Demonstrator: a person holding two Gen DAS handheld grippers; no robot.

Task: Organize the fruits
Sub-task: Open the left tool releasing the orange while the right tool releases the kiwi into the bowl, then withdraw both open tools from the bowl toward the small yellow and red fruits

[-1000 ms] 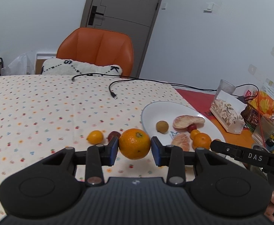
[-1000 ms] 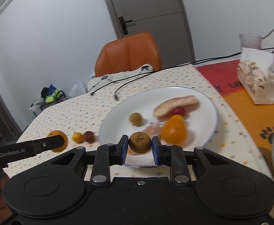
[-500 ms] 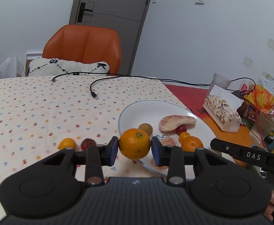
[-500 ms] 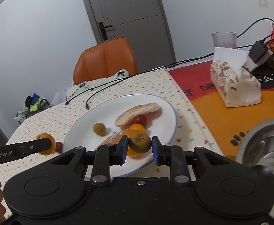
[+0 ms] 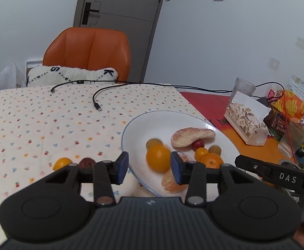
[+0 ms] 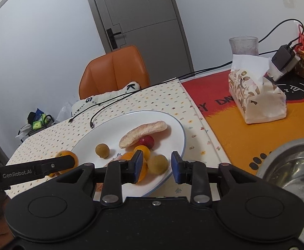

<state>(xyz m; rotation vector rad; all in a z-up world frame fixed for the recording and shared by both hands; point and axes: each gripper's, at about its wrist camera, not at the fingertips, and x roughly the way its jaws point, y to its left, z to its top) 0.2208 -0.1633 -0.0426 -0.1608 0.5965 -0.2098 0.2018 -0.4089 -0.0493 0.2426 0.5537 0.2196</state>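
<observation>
**Both fruits just got dropped on the plate**

Polka-dot cloth covers the surface (image 5: 47, 125), with a grey door and an orange chair (image 5: 89, 50) behind it. On the round white plate (image 5: 143, 125) sit a pale peeled pomelo wedge (image 5: 191, 135), a red berry, a few brown longans and small oranges.

The left hand-held gripper (image 5: 150, 167) has just been opening: its blue pads stand clear of the smooth round orange (image 5: 158, 160), which was clamped a second ago and now looks slightly blurred over the plate's near rim. Same story on the right hand-held gripper (image 6: 157, 167): jaws just parted, and the dull brown longan (image 6: 157, 164) sits loose between them on the plate.

Only the left view shows a small yellow-orange kumquat (image 5: 62, 163) and a dark red fruit still on the cloth. Only the right view shows a steel bowl (image 6: 293, 162).
</observation>
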